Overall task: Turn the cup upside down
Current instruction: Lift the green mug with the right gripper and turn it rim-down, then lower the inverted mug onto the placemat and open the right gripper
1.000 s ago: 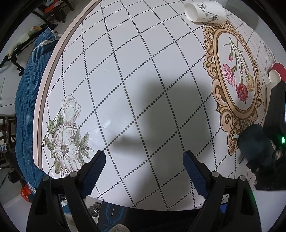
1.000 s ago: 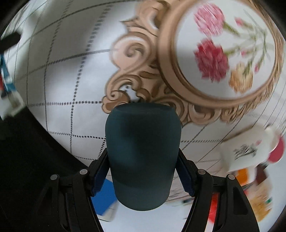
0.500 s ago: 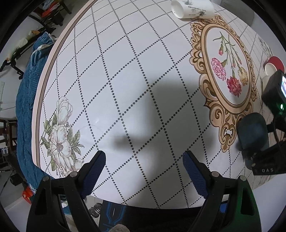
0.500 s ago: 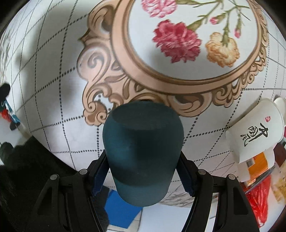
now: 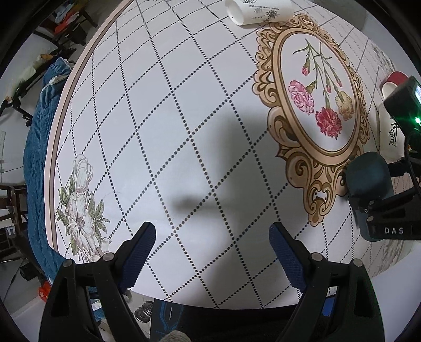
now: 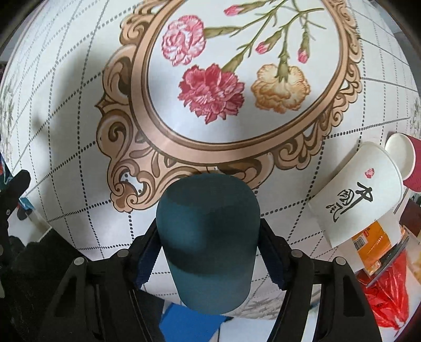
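Note:
A dark teal cup (image 6: 208, 236) is clamped between the fingers of my right gripper (image 6: 208, 244), its closed end pointing toward the table's gold frame print. In the left wrist view the same cup (image 5: 368, 181) shows at the right edge, held by the right gripper (image 5: 386, 210) over the table near its front edge. My left gripper (image 5: 210, 250) is open and empty above the checked tabletop (image 5: 184, 131). Whether the cup touches the table I cannot tell.
A white paper cup with black writing (image 6: 365, 194) lies on its side at the right, next to a red cup (image 6: 405, 160). Another white cup (image 5: 257, 10) lies at the far edge. A blue cushion (image 5: 36, 147) is beyond the left rim.
The right gripper has carried the teal cup forward over the table toward the gold frame. The left gripper stays open and drifts slightly.

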Demonstrator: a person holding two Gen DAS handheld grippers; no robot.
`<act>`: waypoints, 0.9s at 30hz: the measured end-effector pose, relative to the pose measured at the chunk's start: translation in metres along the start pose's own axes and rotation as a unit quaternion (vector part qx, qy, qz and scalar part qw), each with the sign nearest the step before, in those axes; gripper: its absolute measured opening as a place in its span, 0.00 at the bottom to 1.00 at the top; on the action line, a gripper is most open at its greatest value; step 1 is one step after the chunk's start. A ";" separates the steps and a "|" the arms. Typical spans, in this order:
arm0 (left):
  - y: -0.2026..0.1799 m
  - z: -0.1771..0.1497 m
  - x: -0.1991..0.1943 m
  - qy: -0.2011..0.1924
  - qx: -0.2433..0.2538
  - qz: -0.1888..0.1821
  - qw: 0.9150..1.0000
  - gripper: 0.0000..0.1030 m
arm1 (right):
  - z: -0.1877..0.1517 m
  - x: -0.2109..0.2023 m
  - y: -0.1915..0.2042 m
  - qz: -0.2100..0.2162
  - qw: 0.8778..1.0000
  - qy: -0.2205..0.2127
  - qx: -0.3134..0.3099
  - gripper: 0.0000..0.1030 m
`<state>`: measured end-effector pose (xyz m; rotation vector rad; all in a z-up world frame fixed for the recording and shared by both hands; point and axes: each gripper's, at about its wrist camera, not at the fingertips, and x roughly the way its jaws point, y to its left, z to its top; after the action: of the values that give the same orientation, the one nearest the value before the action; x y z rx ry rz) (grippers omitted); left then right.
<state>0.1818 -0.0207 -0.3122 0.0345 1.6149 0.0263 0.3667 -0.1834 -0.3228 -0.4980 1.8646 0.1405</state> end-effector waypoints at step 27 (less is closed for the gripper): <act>0.025 0.046 -0.009 -0.009 -0.005 0.015 1.000 0.85 | -0.065 -0.101 -0.033 0.029 0.924 -0.359 0.130 0.69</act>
<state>0.2282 0.0032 -0.3039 0.0522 1.5962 0.0570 0.3503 -0.2082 -0.2013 -0.1646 1.1508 0.0949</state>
